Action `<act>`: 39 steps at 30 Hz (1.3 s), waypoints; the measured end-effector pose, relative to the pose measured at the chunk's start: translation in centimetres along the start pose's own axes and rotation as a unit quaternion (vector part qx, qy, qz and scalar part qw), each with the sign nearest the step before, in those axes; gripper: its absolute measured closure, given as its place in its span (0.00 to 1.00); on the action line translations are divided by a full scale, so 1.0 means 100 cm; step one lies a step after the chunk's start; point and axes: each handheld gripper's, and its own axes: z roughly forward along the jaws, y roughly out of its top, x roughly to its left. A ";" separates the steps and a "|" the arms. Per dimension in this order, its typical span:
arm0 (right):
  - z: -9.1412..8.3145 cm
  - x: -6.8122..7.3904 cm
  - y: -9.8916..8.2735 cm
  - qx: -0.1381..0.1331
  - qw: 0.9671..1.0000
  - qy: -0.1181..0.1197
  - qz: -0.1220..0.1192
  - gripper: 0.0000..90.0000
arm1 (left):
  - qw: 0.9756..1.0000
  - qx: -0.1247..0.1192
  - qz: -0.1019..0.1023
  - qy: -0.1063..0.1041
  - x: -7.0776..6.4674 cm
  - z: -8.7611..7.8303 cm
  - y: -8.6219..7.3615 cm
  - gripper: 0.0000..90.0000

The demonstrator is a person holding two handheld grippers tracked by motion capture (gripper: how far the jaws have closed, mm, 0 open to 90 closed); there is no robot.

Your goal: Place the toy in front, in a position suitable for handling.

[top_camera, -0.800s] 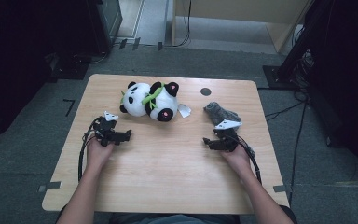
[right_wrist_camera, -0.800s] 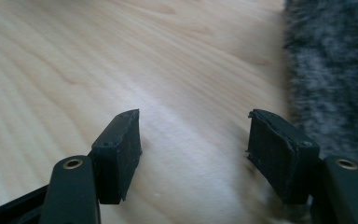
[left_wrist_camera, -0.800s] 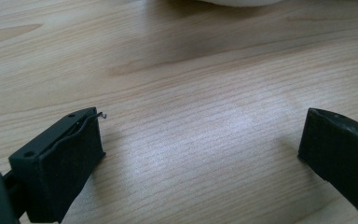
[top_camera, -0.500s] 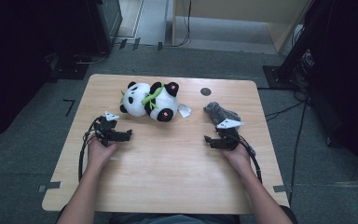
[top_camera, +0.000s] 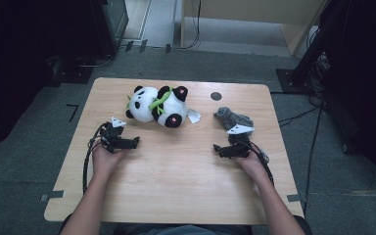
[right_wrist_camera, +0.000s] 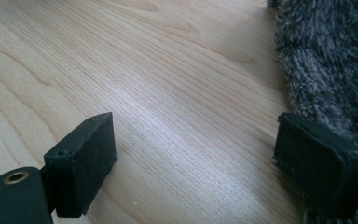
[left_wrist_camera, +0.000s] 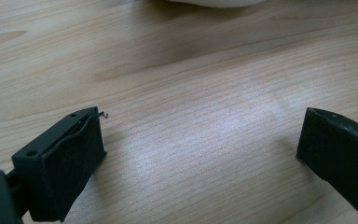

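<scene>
Panda plush (top_camera: pixel 157 106) is lying on its side toward the far half of the tabletop (top_camera: pixel 176 186), left of centre, white belly and black ears and paws all showing, with a green bit across its neck and a small white tag (top_camera: pixel 193 116) sticking out on its right side. Just below and left of it sits the left gripper (top_camera: pixel 132 143), held low over the wood in the person's left hand (top_camera: pixel 106 157), near the toy but not touching it. In the left gripper view the jaws are spread wide with nothing but bare wood grain between them, and a sliver of the white plush (left_wrist_camera: pixel 214 2) peeks in at the very top edge.

Over on the other side there's a fuzzy grey cloth thing (top_camera: pixel 232 118), kind of bunched up, near the right part of the tabletop. The right gripper (top_camera: pixel 219 149) is just in front of it, held in the right hand (top_camera: pixel 250 161), with its grey three-cornered plate overlapping the cloth's near edge in the high view. In the right gripper view the jaws are also wide apart and gripping nothing. The grey fuzz (right_wrist_camera: pixel 328 60) runs right alongside the right-hand jaw; can't tell if it actually touches.

A small dark round spot (top_camera: pixel 216 96) sits on the tabletop near the far edge, between the panda and the cloth. Cables trail back from both grippers along the forearms.
</scene>
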 end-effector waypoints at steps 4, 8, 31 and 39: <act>0.000 0.001 0.000 0.001 1.000 -0.006 0.006 0.12 | 1.000 -0.011 0.000 0.000 0.000 -0.003 -0.001 0.05; 0.000 0.002 0.000 0.001 1.000 -0.011 0.009 0.12 | 1.000 -0.021 -0.001 0.001 0.000 -0.006 -0.003 0.23; 0.000 0.003 0.000 0.001 1.000 -0.016 0.013 0.11 | 0.996 -0.051 -0.001 -0.077 -0.010 -0.030 0.022 0.37; 0.000 0.003 0.000 0.001 1.000 -0.016 0.013 0.11 | 0.995 -0.046 0.015 -0.086 -0.017 -0.036 0.038 0.35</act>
